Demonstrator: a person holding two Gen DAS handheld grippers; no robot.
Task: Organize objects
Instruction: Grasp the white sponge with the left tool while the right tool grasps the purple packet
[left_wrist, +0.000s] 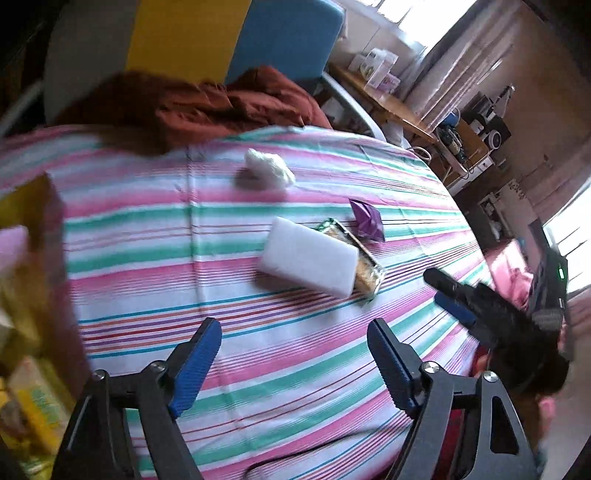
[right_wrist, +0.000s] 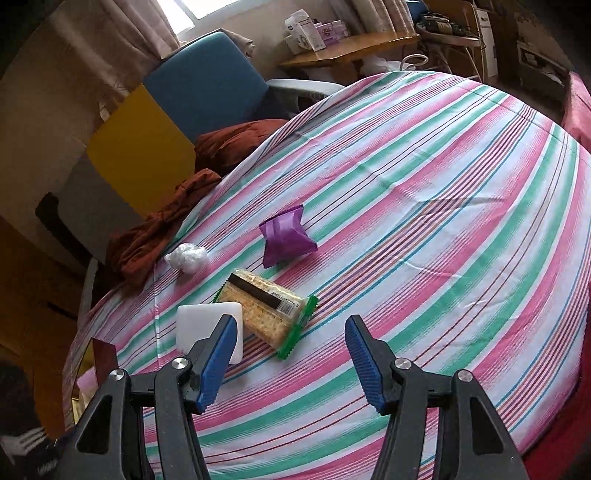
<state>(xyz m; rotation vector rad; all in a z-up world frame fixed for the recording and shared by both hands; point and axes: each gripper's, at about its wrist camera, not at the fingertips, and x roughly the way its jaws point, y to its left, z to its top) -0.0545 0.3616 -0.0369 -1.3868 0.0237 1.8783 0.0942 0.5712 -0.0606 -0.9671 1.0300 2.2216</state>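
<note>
**A:** What do your fingers have right now?

**B:** Nothing. My left gripper (left_wrist: 293, 363) stands spread, with only the striped tablecloth (left_wrist: 295, 387) between its blue pads. My right gripper (right_wrist: 291, 363) is also released, bare cloth in its gap.

**A:** Where are the things to organize?

**B:** Ahead of my left fingertips lies a white foam block (left_wrist: 310, 256), well apart from them. It lies over one end of a clear cracker packet (left_wrist: 364, 266), so most of that packet is hidden from that side. Beyond them sits a purple snack pouch (left_wrist: 365, 219), and farther still a crumpled white wad (left_wrist: 267, 168); I cannot tell whether it is plastic or tissue.

**A:** And from the right wrist?

**B:** My left-hand finger there covers a corner of the block (right_wrist: 207, 325). The cracker packet (right_wrist: 267, 308) lies just ahead of the gap, its green-edged end nearest me. The pouch (right_wrist: 286, 238) and the wad (right_wrist: 186, 256) lie farther out.

**A:** Anything unclear?

**B:** Off beside my left finger, a yellow box (left_wrist: 33, 258) is blurred and cut by the frame; its contents are unreadable. A rust-red cloth (left_wrist: 207, 105) is bunched at the table's far edge. My right gripper (left_wrist: 454, 295) shows at the left view's edge, smeared.
</note>
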